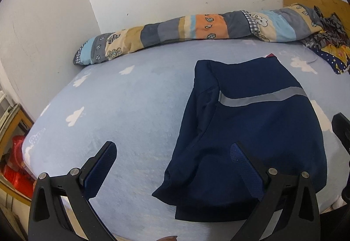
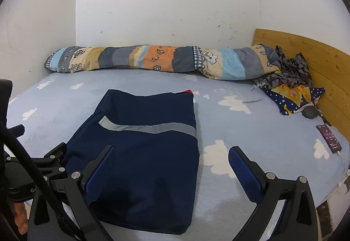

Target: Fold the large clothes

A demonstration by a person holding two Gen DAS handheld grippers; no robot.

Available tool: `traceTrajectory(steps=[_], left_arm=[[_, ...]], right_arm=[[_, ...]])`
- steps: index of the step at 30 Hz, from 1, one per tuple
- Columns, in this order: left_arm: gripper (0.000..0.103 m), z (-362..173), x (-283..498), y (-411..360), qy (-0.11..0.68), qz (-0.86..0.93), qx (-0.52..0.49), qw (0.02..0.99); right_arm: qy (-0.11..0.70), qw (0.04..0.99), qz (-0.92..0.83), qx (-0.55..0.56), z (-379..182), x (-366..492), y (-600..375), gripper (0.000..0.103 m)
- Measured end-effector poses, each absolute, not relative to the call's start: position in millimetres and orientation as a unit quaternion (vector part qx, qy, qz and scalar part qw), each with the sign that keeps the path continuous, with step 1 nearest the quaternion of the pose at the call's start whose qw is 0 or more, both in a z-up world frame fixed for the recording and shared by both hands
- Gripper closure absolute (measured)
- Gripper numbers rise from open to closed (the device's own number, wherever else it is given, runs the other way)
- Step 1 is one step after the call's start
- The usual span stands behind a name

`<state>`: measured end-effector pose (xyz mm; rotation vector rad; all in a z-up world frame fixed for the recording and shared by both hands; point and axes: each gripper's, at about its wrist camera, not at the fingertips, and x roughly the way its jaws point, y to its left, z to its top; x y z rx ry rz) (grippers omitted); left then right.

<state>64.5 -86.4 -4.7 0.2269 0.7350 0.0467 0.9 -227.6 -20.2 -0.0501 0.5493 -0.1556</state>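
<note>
A navy jacket with a grey reflective stripe lies folded lengthwise on the light blue cloud-print bed sheet. It also shows in the right wrist view. My left gripper is open and empty, hovering over the jacket's near left hem. My right gripper is open and empty, hovering over the jacket's near right edge. The left gripper's body shows at the left of the right wrist view.
A rolled patchwork quilt lies along the far wall. Crumpled patterned clothes sit by the wooden headboard. A dark phone with a cable lies near the right bed edge. Red items sit left of the bed.
</note>
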Motion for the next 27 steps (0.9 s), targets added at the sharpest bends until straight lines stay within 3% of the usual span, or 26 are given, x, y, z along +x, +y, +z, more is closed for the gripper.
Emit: traceTrajectory(steps=[27], left_arm=[[0.0,-14,66,-86,0.382,0.006,0.111,0.917]], right_arm=[[0.299,0.948,-0.091,-0.058,-30,7,-220,0.0]])
